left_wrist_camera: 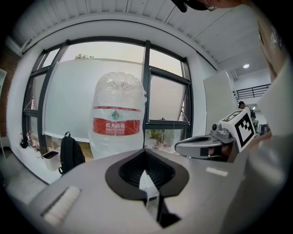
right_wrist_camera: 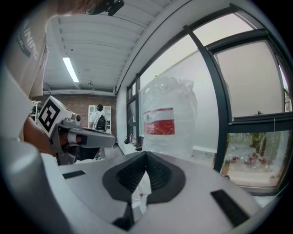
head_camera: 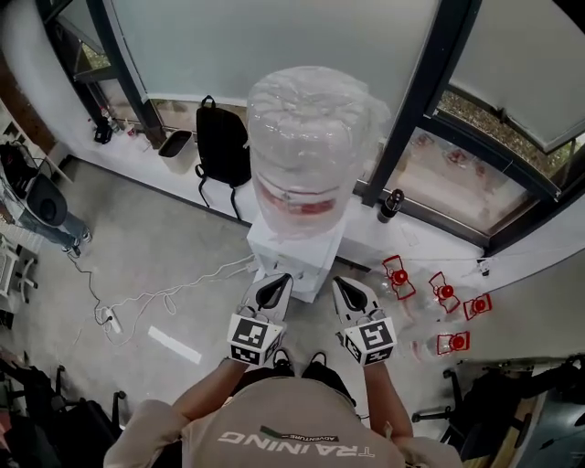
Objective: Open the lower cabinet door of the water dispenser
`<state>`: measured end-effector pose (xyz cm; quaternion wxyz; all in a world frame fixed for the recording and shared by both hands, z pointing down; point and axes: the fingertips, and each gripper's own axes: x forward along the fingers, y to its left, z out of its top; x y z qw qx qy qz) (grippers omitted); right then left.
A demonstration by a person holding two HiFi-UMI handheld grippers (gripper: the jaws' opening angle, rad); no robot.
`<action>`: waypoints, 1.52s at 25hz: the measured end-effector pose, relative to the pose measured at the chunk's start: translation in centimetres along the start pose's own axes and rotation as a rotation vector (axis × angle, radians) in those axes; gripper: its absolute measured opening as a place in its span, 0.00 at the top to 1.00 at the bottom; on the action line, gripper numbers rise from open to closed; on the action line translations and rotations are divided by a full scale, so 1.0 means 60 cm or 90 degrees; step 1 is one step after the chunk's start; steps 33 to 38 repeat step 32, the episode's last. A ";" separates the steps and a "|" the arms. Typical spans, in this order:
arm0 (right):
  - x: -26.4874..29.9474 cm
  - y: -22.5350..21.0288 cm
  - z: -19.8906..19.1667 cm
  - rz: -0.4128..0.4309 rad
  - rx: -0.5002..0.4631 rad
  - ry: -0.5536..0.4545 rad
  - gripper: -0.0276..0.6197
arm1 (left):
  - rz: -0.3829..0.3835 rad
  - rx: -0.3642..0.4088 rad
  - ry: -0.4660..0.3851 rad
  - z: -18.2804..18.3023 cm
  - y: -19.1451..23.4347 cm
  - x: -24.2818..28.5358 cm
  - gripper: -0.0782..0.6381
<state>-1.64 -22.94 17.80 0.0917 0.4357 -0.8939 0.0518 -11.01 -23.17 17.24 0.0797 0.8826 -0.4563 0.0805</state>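
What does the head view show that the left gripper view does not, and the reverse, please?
Only the head view shows the dispenser's white cabinet, the floor cable, the red-capped empty bottles and the person's shoes. Only the left gripper view shows the ceiling and its lamp. Both show the big water bottle, the black backpack, the left tongs and the right tongs, each closed on nothing.

The grey plastic left gripper (head_camera: 277,281) and grey plastic right gripper (head_camera: 342,285) are hovering side by side, both pointing forward, jaws pressing together.
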 end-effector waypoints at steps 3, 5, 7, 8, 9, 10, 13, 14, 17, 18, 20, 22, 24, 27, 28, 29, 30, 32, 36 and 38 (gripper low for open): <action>-0.011 -0.003 0.007 0.018 -0.005 0.004 0.94 | 0.015 -0.004 0.000 0.007 -0.011 -0.001 0.88; -0.019 -0.008 0.016 0.025 -0.011 0.002 0.94 | 0.022 0.001 0.000 0.012 -0.016 0.000 0.88; -0.021 -0.019 0.023 0.025 -0.011 -0.002 0.94 | 0.027 0.000 -0.006 0.022 -0.017 0.003 0.88; -0.021 -0.025 0.023 0.024 -0.009 -0.002 0.94 | 0.029 -0.001 -0.010 0.027 -0.017 0.003 0.88; -0.021 -0.031 0.021 0.023 -0.006 -0.002 0.94 | 0.031 0.001 -0.013 0.031 -0.018 0.004 0.88; -0.021 -0.035 0.020 0.022 -0.002 -0.001 0.94 | 0.033 0.004 -0.015 0.035 -0.018 0.004 0.88; -0.024 -0.039 0.021 0.021 0.005 -0.006 0.94 | 0.039 0.016 -0.017 0.037 -0.018 -0.001 0.88; -0.026 -0.038 0.024 0.021 0.004 -0.011 0.94 | 0.042 0.018 -0.019 0.037 -0.016 -0.003 0.88; -0.030 -0.033 0.033 0.020 -0.005 -0.022 0.94 | 0.054 0.012 -0.027 0.038 -0.012 -0.010 0.88; -0.032 -0.030 0.037 0.020 -0.010 -0.024 0.94 | 0.056 0.009 -0.028 0.036 -0.011 -0.014 0.88; -0.039 -0.022 0.046 0.019 -0.019 -0.030 0.94 | 0.059 0.006 -0.029 0.034 -0.013 -0.022 0.88; -0.046 -0.020 0.055 0.015 -0.023 -0.038 0.94 | 0.056 0.011 -0.036 0.040 -0.018 -0.026 0.88; -0.051 -0.019 0.060 0.013 -0.025 -0.043 0.94 | 0.052 0.019 -0.044 0.048 -0.023 -0.026 0.88; -0.056 -0.013 0.058 0.009 -0.027 -0.044 0.94 | 0.045 0.026 -0.052 0.056 -0.028 -0.028 0.88; -0.058 -0.011 0.058 0.008 -0.027 -0.044 0.94 | 0.042 0.027 -0.054 0.057 -0.031 -0.028 0.88; -0.060 -0.009 0.057 0.008 -0.027 -0.043 0.94 | 0.040 0.028 -0.054 0.058 -0.033 -0.029 0.88; -0.061 -0.006 0.056 0.008 -0.027 -0.043 0.94 | 0.038 0.029 -0.054 0.059 -0.034 -0.030 0.88; -0.064 -0.001 0.055 0.007 -0.029 -0.042 0.94 | 0.035 0.030 -0.054 0.060 -0.038 -0.033 0.88; -0.064 -0.001 0.055 0.007 -0.029 -0.042 0.94 | 0.035 0.030 -0.054 0.060 -0.038 -0.033 0.88; -0.064 -0.001 0.055 0.007 -0.029 -0.042 0.94 | 0.035 0.030 -0.054 0.060 -0.038 -0.033 0.88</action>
